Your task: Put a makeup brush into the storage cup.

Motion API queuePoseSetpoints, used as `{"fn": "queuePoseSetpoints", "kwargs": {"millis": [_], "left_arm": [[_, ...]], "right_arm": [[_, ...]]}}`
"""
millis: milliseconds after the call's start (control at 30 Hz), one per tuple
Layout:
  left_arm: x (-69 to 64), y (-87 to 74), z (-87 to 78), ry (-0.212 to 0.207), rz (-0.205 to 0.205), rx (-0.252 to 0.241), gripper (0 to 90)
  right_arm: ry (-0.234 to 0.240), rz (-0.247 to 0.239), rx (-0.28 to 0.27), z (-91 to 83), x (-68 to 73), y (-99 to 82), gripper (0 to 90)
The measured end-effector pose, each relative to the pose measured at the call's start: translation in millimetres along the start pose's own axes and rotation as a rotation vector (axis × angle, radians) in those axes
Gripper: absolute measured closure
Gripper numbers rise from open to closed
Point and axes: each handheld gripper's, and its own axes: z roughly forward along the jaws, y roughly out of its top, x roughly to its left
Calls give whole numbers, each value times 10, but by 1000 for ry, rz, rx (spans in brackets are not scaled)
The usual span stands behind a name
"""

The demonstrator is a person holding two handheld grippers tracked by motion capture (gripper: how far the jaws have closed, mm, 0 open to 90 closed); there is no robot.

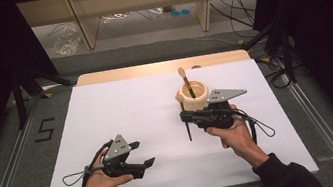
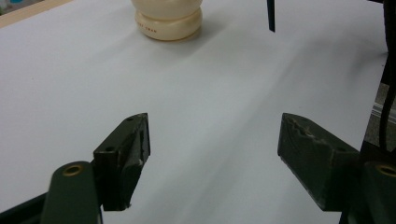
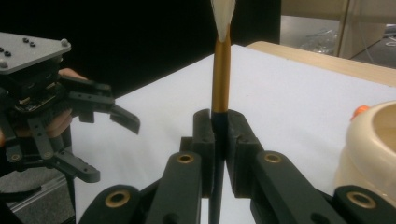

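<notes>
At the near left of the white table (image 1: 121, 110), the left gripper (image 1: 144, 153) rests low in the person's hand with its jaws spread wide and nothing between them; it looks done with its part and waiting. A little farther in and to the right, the right gripper (image 1: 184, 116) is clamped tight on a paintbrush (image 3: 221, 70), pinching the dark handle just below the golden ferrule, so that the pale bristles point up and the thin handle end hangs toward the table. Just beyond it stands the cream pot (image 1: 193, 94), which already holds another brush (image 1: 186, 83) leaning in its mouth. The step in hand appears to be carrying the gripped brush to the pot. The next move would call for lifting the handle tip clear of the rim, centring it over the opening beside the other brush, lowering, then releasing.
</notes>
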Motion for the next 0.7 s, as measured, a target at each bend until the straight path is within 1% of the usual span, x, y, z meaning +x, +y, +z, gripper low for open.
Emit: {"fn": "queuePoseSetpoints", "kwargs": {"millis": [33,67,100,133,167,200,233,267,300,333,367,400,433,467,567,600,667,700], "left_arm": [[7,-6,-6,5,5,0,253],[14,-24,-11,0,-9,-3,250],[20,-31,-16,2,-3,-1,245],[15,-43,-22,14,-14,5,242],[21,-55,-21,10,-11,2,240],[21,-66,-27,9,-9,14,238],[34,-77,-32,17,13,22,238],[27,-88,-34,12,9,20,237],[32,-98,-34,20,20,16,234],[26,-105,-35,19,4,13,234],[24,-113,-46,24,-7,19,234],[41,-119,-55,14,2,24,234],[32,-125,-51,14,-16,13,233],[32,-134,-57,18,-19,13,233],[28,-147,-67,24,-23,12,233],[35,-144,-80,26,-12,23,232],[27,-160,-78,32,-18,13,234],[31,-164,-88,32,-13,25,235]], "right_arm": [[-9,0,1,-21,-24,11,843],[-14,9,6,-37,-33,20,843],[-20,10,-4,-42,-58,27,843],[-25,3,-2,-48,-78,32,843],[-37,8,-3,-56,-99,42,843],[-38,9,-10,-57,-113,47,843],[-47,9,-5,-70,-133,63,843],[-53,3,-5,-77,-147,71,843],[-60,6,-10,-90,-173,87,843],[-65,14,-10,-99,-181,96,843],[-72,7,-14,-100,-200,100,843],[-79,9,-7,-112,-220,112,843],[-86,9,-8,-121,-250,122,843],[-92,13,-18,-120,-264,127,843],[-112,13,-6,-153,-327,164,843],[-114,15,-12,-155,-341,170,843],[-130,11,-9,-171,-383,191,843],[-128,17,-12,-180,-403,197,843]]}}
